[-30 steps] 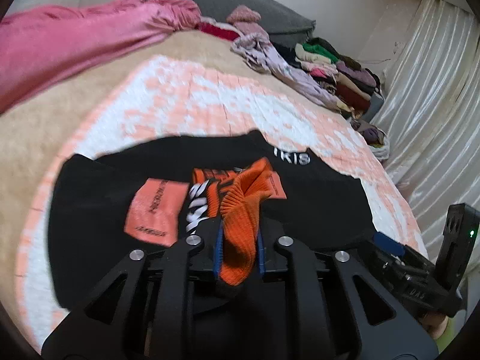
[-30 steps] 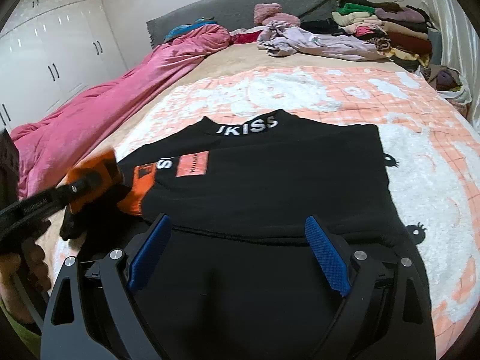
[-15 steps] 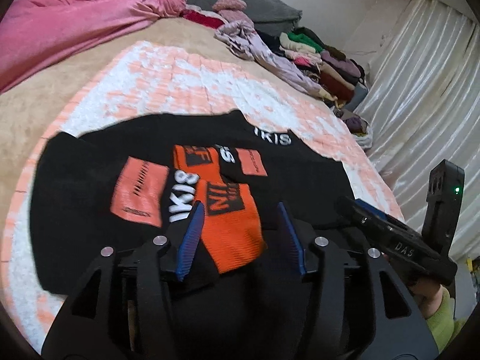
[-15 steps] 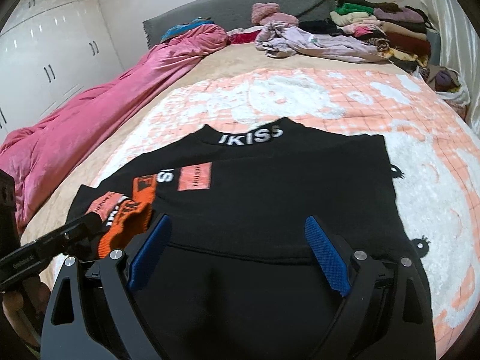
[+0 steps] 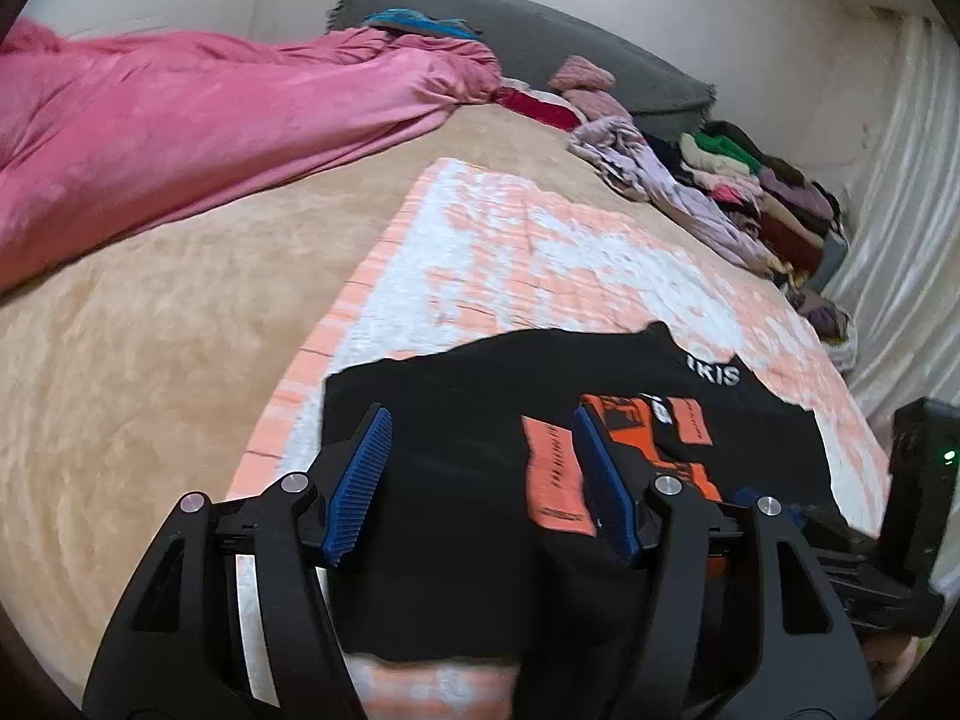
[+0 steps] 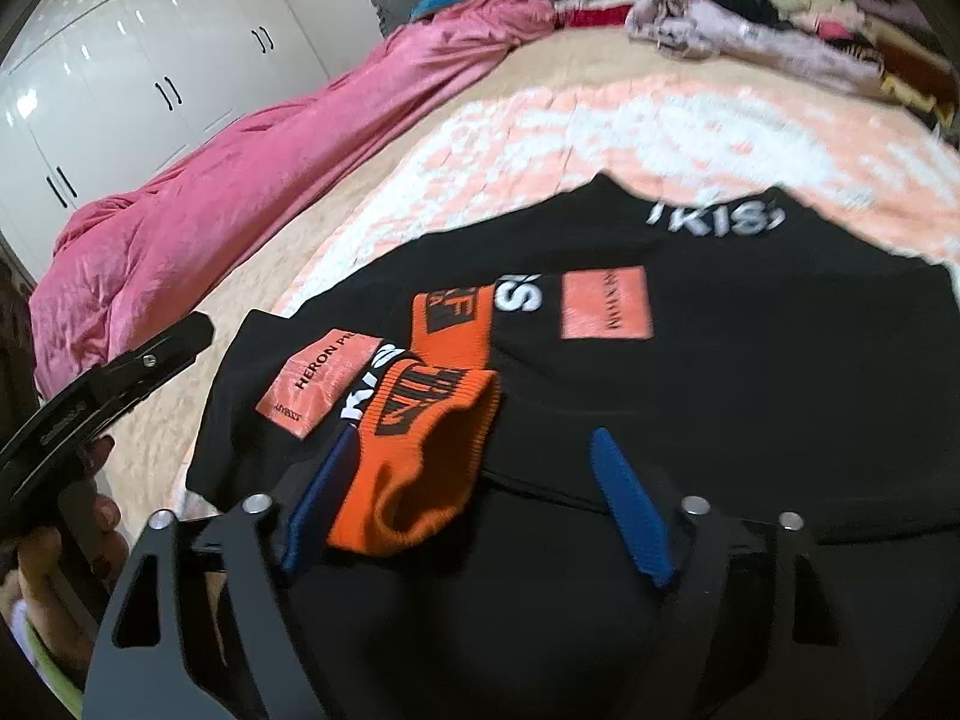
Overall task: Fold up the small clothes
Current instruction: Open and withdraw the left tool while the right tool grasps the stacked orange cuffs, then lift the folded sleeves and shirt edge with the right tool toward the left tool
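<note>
**Hovering both grippers over the black top**

Holding your left gripper (image 5: 480, 483) above the black sweatshirt (image 5: 456, 516), you've got its jaws apart w/ nothing between them; they've just been opening. The blue pads (image 5: 359, 483) frame bare black fabric, and the right-side pad sits in front of the orange patch (image 5: 555, 480), hiding part of it. Your right gripper (image 6: 480, 507) also stands open, jaws just been closing in, w/ the orange cuff (image 6: 420, 450) lying between the pads; the left-side pad is just beside the cuff, but whether it touches I can't tell.

The sweatshirt lies flat on the peach-and-white blanket (image 5: 510, 252), sleeve folded in across the chest, collar lettering away from you.

Around it: pink duvet (image 5: 198, 120) bunched along the far-left edge of the bed, a pile of clothes (image 5: 750, 192) by the grey headboard (image 5: 540, 42), curtain (image 5: 900, 210) on the right.

Only the right wrist view shows the cuff's ribbed opening, the white wardrobe doors (image 6: 120, 72) and your hand (image 6: 54, 552) on the left tool. Only the left view shows the right tool's body w/ a green light (image 5: 948, 455).
</note>
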### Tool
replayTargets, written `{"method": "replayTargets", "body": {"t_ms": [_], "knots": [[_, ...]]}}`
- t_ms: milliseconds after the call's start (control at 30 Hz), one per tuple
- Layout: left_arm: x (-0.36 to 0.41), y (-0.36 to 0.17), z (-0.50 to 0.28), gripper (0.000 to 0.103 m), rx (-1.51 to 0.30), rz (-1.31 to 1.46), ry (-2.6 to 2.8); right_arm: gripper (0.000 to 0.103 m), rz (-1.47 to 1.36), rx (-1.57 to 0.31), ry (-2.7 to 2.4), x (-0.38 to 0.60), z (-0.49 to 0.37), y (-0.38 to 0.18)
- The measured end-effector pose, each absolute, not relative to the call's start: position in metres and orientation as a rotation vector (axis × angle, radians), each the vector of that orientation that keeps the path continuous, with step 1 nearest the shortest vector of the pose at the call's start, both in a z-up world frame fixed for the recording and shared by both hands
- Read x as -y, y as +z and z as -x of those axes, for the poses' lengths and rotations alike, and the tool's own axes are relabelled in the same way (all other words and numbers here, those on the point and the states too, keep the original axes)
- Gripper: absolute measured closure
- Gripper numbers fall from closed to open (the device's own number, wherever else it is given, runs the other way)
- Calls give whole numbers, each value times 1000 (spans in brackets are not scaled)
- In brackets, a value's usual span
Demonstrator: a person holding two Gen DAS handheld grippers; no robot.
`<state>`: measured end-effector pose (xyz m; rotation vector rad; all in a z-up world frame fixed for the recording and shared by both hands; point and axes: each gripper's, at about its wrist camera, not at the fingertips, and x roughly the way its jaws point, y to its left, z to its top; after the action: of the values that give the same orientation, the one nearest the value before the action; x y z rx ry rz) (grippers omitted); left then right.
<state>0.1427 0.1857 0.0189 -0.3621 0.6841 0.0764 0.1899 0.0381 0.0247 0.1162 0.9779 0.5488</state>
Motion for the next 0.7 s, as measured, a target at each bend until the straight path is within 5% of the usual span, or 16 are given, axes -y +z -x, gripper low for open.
{"method": "replayTargets", "body": {"t_ms": [167,467,700], "knots": [[-195,15,-142,48,-681,388,97,61,-148,-1013,579,-50,-200,13],[-197,16,-141,48,-668,390,114,95,-56,-929,596,-62,-196,21],[-203,21,-136,48,-646,407,127,95,-34,-861,646,-67,-187,44]]}}
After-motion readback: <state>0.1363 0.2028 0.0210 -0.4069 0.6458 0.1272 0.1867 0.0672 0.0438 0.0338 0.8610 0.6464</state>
